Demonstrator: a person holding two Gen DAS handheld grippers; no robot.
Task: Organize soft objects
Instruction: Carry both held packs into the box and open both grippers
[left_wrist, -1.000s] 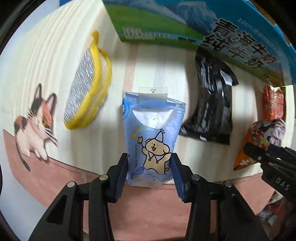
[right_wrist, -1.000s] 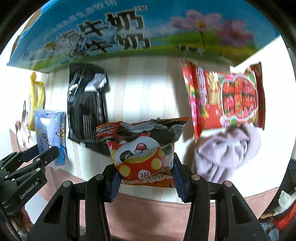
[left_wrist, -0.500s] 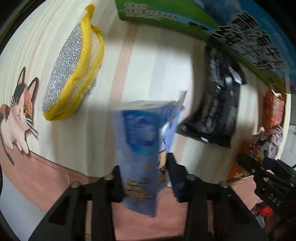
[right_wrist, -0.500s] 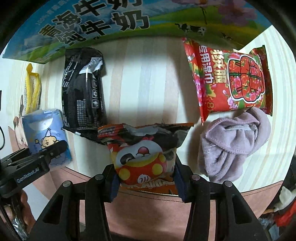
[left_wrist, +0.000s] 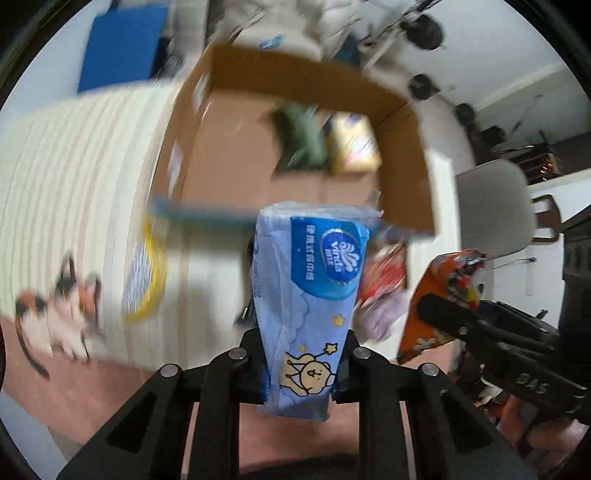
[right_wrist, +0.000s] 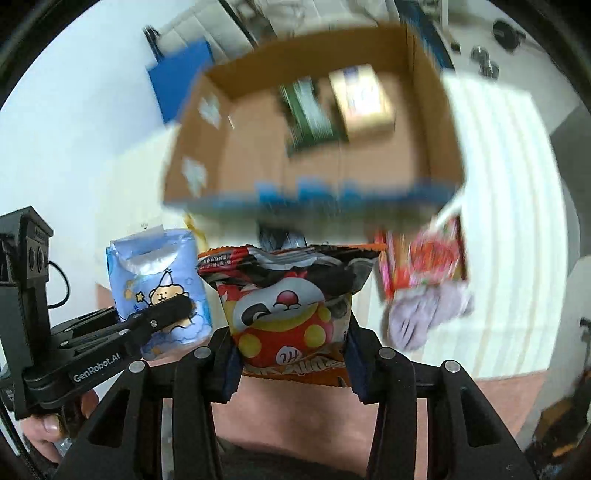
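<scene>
An open cardboard box (right_wrist: 314, 147) is sitting beyond both grippers, a green pack (right_wrist: 314, 110) and yellow pack (right_wrist: 364, 101) lying inside. The left gripper (left_wrist: 301, 369) is clamping the blue tissue pack (left_wrist: 308, 302) upright between its fingers. The right gripper (right_wrist: 291, 358) is squeezing the orange snack bag (right_wrist: 291, 306), its top edge pointing boxward.

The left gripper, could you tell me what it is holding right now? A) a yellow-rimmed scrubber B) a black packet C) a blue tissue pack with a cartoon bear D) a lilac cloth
C: in the left wrist view the left gripper is clamped on the blue tissue pack, its cartoon bear showing between the jaws.
</scene>
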